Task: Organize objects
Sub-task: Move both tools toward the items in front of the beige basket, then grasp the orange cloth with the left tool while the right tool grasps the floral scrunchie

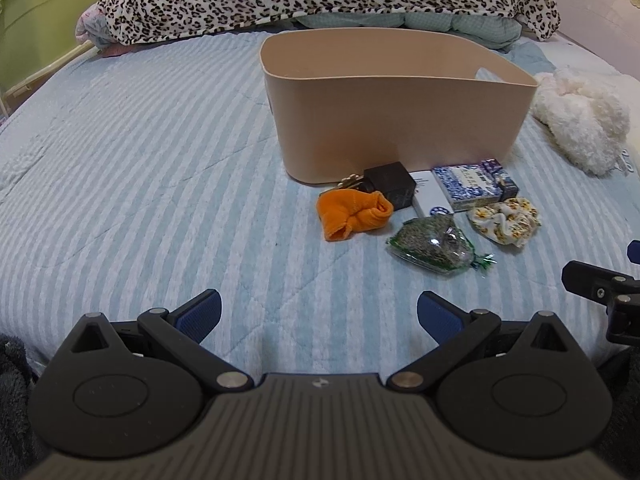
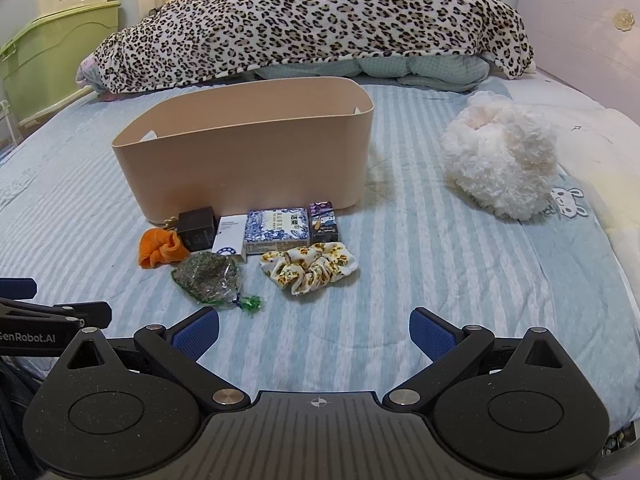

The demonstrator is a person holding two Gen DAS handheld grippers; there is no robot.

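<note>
Beige plastic bin [image 2: 248, 152] stands ahead of your grippers, small items in front of it. Left gripper [image 1: 319, 312] and right gripper [image 2: 314, 328] are both released, nothing grasped. I judge you must first reach the floral fabric scrunchie [image 2: 310, 266].

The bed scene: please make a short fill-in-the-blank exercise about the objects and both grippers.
1. The small items lie in front of the beige ____.
2. The crumpled cloth left of the black box is ____ in colour.
3. The left gripper and right gripper both have their jaws ____.
4. The scrunchie has a ____ print.

Missing words: bin; orange; open; flower
</note>
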